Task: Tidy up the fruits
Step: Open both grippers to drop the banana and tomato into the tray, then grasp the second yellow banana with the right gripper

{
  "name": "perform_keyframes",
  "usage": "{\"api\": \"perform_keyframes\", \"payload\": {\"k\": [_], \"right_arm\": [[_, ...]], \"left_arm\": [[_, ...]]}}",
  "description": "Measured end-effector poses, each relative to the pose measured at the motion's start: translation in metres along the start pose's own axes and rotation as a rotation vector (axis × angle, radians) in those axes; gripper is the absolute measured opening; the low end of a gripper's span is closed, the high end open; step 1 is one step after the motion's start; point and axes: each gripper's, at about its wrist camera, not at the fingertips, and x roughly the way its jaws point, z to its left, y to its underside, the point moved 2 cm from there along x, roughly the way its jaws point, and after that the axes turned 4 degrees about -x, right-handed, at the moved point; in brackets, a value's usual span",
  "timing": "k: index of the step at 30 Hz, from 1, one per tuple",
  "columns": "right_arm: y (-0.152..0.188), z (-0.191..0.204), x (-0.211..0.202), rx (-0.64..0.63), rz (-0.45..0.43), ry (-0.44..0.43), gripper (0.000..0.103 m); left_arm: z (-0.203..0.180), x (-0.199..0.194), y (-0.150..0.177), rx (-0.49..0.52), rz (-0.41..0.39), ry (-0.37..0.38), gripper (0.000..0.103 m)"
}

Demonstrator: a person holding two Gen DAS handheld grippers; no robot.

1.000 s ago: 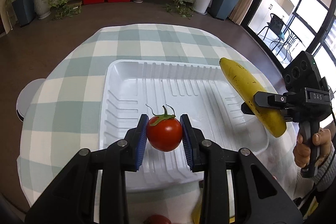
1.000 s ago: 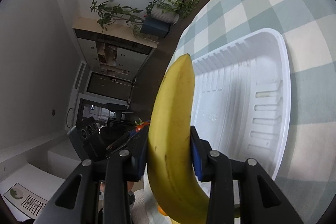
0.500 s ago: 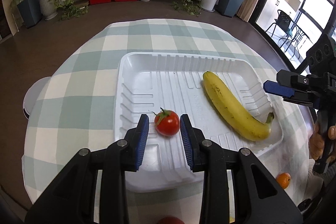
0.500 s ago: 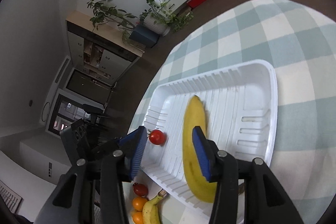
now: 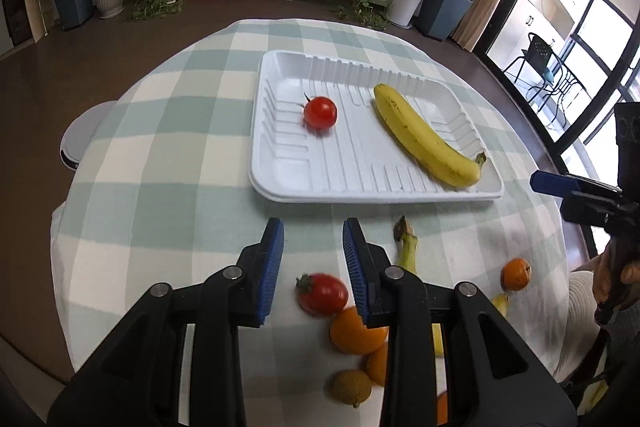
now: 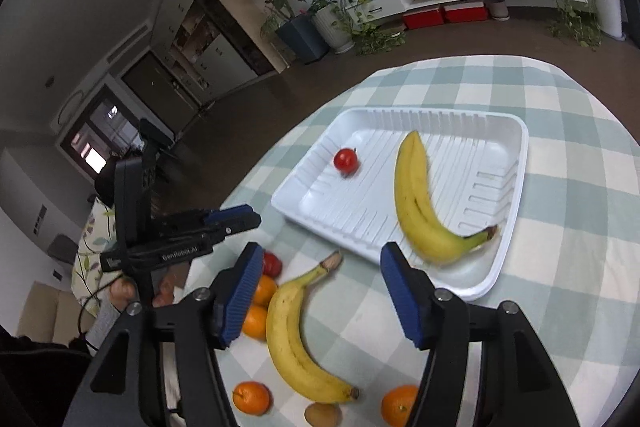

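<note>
A white tray (image 5: 360,191) (image 6: 524,155) on the checked cloth holds a red tomato (image 5: 320,112) (image 6: 345,159) at its left and a banana (image 5: 424,139) (image 6: 416,203) at its right. My left gripper (image 5: 313,227) (image 6: 236,217) hovers in front of the tray, above a second tomato (image 5: 323,293) (image 6: 272,263). Its pads are drawn in, with only a narrow gap and nothing in it. My right gripper (image 6: 322,253) (image 5: 552,183) hangs over a loose banana (image 6: 296,339) near the tray's front edge. Its jaws are opening and grip nothing.
Loose oranges (image 5: 356,325) (image 6: 251,397) and a small brown fruit (image 5: 352,387) lie on the cloth near the table's front edge, with another orange (image 5: 516,273) to the right. A round stool (image 5: 84,135) stands left of the table. A person's hand (image 5: 612,275) holds the right gripper.
The tomato and the banana have left the jaws and now lie in the tray. Both grippers have drawn back to the near side. The right gripper has rolled upright and its jaws have widened.
</note>
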Motion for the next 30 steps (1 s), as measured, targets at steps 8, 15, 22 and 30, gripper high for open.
{"api": "perform_keyframes", "payload": {"k": [8,15,22,30], "right_arm": [[0.052,0.037,0.033,-0.145,0.144,0.016,0.064],[0.07,0.051,0.054,-0.211,0.208,0.035,0.064],[0.075,0.064,0.068,-0.285,0.248,0.068,0.064],[0.08,0.074,0.083,-0.375,0.291,0.125,0.064]], "left_arm": [[0.003,0.001,0.038,-0.048,0.047,0.013,0.029],[-0.001,0.007,0.038,-0.057,0.06,0.021,0.029],[-0.003,0.02,0.034,-0.071,0.081,0.011,0.029],[-0.001,0.032,0.03,-0.079,0.092,0.012,0.031]]}}
